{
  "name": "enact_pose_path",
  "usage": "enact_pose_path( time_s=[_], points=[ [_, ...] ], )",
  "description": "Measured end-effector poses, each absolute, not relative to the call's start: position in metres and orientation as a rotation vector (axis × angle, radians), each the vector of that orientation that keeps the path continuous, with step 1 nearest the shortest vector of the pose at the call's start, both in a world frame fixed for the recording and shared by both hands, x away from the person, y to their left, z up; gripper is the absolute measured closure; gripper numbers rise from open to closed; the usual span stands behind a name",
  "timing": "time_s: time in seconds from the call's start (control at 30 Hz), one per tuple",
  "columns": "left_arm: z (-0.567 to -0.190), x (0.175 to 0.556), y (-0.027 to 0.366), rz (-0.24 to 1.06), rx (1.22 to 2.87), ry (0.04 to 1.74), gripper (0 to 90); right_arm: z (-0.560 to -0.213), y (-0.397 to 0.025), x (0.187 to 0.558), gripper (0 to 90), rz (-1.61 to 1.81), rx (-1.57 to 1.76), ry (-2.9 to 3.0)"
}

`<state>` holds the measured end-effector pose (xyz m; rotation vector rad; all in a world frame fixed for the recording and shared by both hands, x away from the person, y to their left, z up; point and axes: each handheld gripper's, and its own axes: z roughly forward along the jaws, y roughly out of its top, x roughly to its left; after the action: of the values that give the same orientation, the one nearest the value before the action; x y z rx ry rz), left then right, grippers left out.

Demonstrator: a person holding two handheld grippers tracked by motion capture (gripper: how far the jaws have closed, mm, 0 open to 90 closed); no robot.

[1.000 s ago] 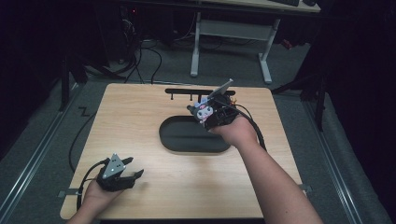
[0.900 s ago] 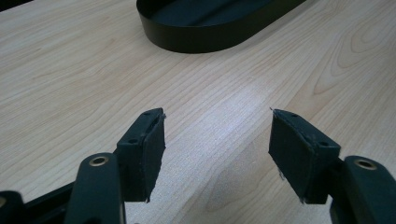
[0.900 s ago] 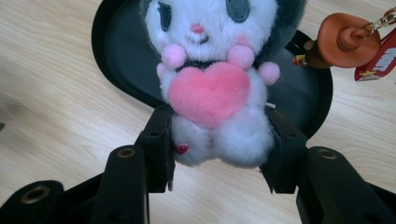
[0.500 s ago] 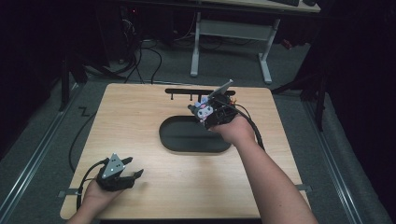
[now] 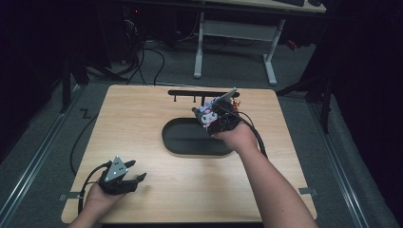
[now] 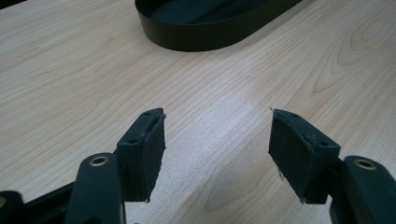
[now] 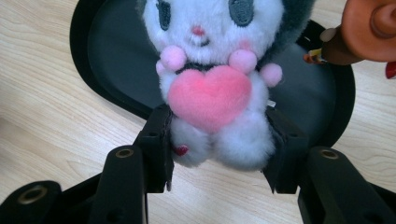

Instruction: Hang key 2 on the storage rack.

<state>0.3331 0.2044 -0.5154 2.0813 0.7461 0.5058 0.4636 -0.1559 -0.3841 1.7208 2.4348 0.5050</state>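
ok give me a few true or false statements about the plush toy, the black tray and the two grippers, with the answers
1. The right gripper is shut on the white plush toy with a pink heart. True.
2. The plush toy lies flat on the floor of the black oval tray. False: it is held up in the jaws above the tray's far right end.
3. The left gripper is open with nothing between its jaws. True.
4. The left gripper rests inside the tray. False: it sits at the near left corner of the light wooden table, apart from the tray.
5. A black rack stands beyond the tray. True.
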Motion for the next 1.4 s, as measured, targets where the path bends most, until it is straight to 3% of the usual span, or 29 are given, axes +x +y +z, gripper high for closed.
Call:
enact_pose_path(
  time_s=[0.4, 0.83, 1.13, 1.4],
  points=[
    [-0.516, 0.333, 0.204, 0.502, 2.089, 0.745, 36.1, -0.401, -0.158, 0.469, 49.4, 0.498, 1.737, 2.435],
    [-0.517, 0.334, 0.204, 0.503, 2.089, 0.742, 36.1, -0.401, -0.162, 0.468, 33.9, 0.582, 1.771, 2.382],
    [-0.517, 0.334, 0.202, 0.504, 2.094, 0.739, 36.1, -0.395, -0.177, 0.447, 32.2, 0.664, 1.757, 2.348],
    [-0.519, 0.334, 0.199, 0.499, 2.102, 0.735, 35.9, -0.42, -0.197, 0.407, 35.6, 0.784, 1.681, 2.274]
  ],
)
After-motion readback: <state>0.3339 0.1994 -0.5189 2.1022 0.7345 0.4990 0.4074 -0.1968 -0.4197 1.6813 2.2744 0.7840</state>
